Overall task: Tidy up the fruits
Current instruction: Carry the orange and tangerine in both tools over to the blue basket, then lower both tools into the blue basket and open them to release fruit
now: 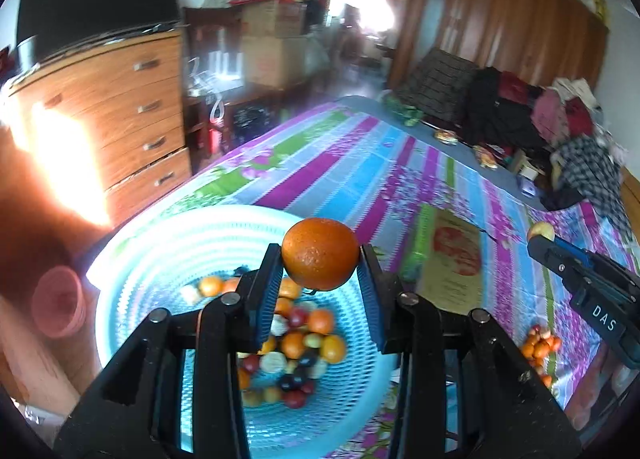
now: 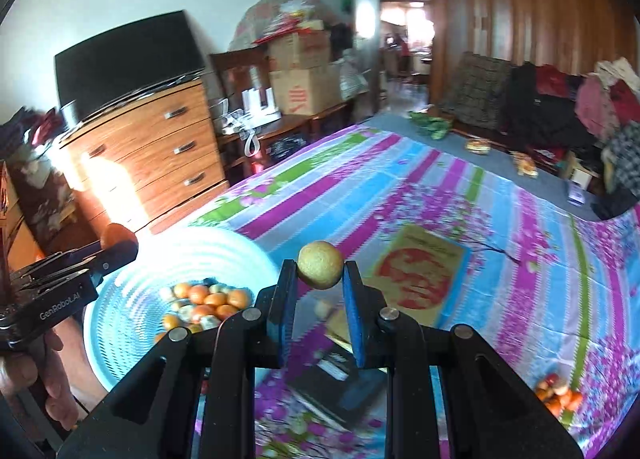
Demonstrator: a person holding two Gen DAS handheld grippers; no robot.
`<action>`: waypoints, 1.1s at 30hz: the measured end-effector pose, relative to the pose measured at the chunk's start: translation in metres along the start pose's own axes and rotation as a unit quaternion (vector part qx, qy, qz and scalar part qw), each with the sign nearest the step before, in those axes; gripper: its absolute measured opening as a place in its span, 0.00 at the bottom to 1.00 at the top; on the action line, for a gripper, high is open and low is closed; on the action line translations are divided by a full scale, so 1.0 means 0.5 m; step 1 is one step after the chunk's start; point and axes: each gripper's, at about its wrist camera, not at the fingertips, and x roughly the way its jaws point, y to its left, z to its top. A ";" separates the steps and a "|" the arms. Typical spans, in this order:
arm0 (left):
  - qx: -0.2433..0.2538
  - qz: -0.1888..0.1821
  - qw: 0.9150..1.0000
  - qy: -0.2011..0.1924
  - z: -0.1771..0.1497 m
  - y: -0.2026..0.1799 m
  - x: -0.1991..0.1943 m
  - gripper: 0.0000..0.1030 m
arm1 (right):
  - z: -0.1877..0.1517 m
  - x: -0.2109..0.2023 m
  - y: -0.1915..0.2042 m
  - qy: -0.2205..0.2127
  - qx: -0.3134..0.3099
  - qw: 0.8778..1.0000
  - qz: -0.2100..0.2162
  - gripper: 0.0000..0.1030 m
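Well along, by the look of it: on the bed (image 1: 360,163) with its striped floral sheet, pale blue basket (image 1: 168,243) at the near left already heaped with many small fruits (image 1: 296,347), oranges, dark plums and pale ones; small pile of leftover fruits (image 1: 540,347) waiting at the near right

Two more in transit: left claw (image 1: 320,259) part-closed, pads clamped on an orange (image 1: 320,253) directly above the basket; right claw (image 2: 320,267) narrowed onto a small yellowish round fruit (image 2: 320,265), short of the basket

Only in the right view: hand (image 2: 48,379) gripping the left tool, books under the claw; only in the left view: the heap seen from overhead
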 end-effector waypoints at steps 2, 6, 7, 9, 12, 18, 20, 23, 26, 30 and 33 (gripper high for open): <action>-0.009 0.009 1.000 0.003 -0.003 0.024 0.004 0.37 | 0.006 0.027 0.034 0.012 -0.010 1.000 0.016 0.25; -0.029 0.022 0.999 0.009 -0.011 0.068 0.012 0.37 | 0.006 0.071 0.087 0.035 -0.024 0.998 0.040 0.25; -0.033 0.024 0.999 0.012 -0.012 0.080 0.014 0.37 | 0.005 0.085 0.101 0.042 -0.028 0.998 0.046 0.25; -0.043 0.032 0.998 0.018 -0.017 0.105 0.018 0.37 | 0.004 0.108 0.123 0.056 -0.034 0.996 0.056 0.25; -0.053 0.041 0.997 0.030 -0.025 0.131 0.031 0.37 | 0.001 0.142 0.148 0.078 -0.042 0.994 0.069 0.25; -0.064 0.046 0.995 0.059 -0.042 0.168 0.060 0.37 | -0.017 0.204 0.184 0.117 -0.054 0.988 0.085 0.25; -0.069 0.045 0.994 0.067 -0.047 0.178 0.068 0.37 | -0.023 0.216 0.192 0.126 -0.057 0.987 0.086 0.25; -0.071 0.044 0.993 0.078 -0.056 0.186 0.078 0.37 | -0.029 0.234 0.202 0.136 -0.061 0.985 0.085 0.25; -0.072 0.042 0.993 0.084 -0.063 0.194 0.086 0.37 | -0.035 0.249 0.201 0.145 -0.059 0.984 0.085 0.25; -0.075 0.044 0.992 0.089 -0.066 0.203 0.093 0.37 | -0.043 0.263 0.202 0.154 -0.059 0.983 0.086 0.25; -0.080 0.044 0.992 0.091 -0.067 0.211 0.095 0.37 | -0.046 0.270 0.203 0.158 -0.056 0.982 0.089 0.25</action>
